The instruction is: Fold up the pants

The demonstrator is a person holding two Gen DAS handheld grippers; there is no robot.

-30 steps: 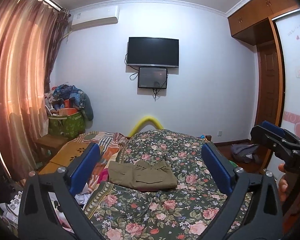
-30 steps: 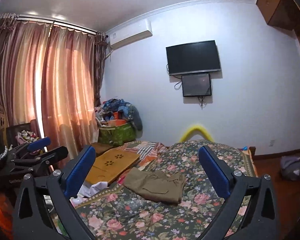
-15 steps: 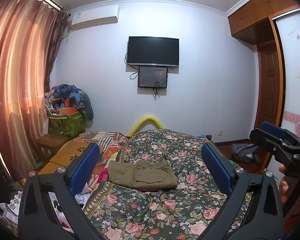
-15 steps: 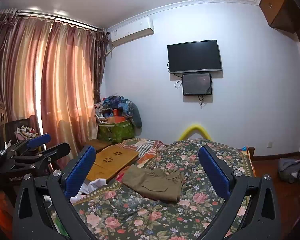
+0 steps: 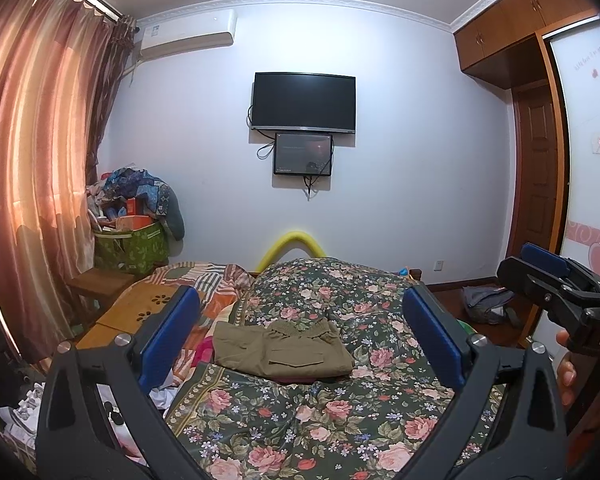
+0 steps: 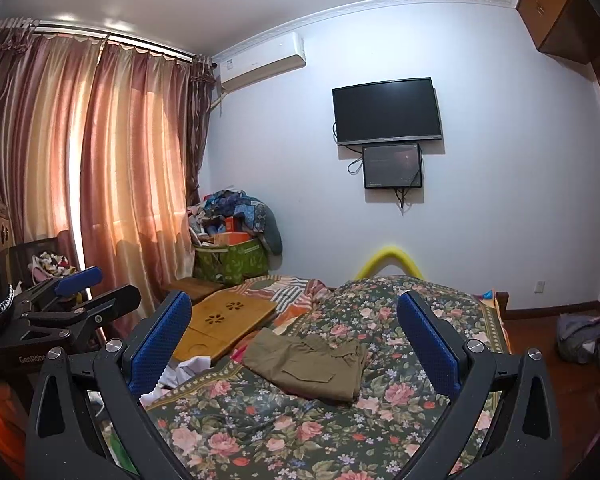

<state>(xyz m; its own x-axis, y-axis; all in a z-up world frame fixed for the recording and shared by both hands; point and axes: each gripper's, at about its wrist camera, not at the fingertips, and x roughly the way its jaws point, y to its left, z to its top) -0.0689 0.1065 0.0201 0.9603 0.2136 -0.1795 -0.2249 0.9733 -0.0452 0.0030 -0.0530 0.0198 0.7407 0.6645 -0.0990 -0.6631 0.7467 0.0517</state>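
Note:
Olive-green pants (image 5: 284,350) lie folded into a compact rectangle on the floral bedspread (image 5: 340,412), waistband toward the far end; they also show in the right wrist view (image 6: 312,364). My left gripper (image 5: 300,332) is open and empty, held well back above the bed's near end. My right gripper (image 6: 294,340) is open and empty too, held back and apart from the pants. Each gripper shows at the edge of the other's view, the right one (image 5: 556,280) and the left one (image 6: 76,296).
A wooden lap tray (image 6: 220,326) and striped bedding (image 5: 204,280) lie left of the pants. A green basket piled with clothes (image 5: 130,240) stands by the curtain (image 5: 32,184). A TV (image 5: 304,102) hangs on the far wall. A bag (image 5: 486,304) lies on the floor at the right.
Both grippers stay open and nearly still. The right wrist view has tilted slightly, so the pants sit a little lower and more to the centre. The pants have not moved.

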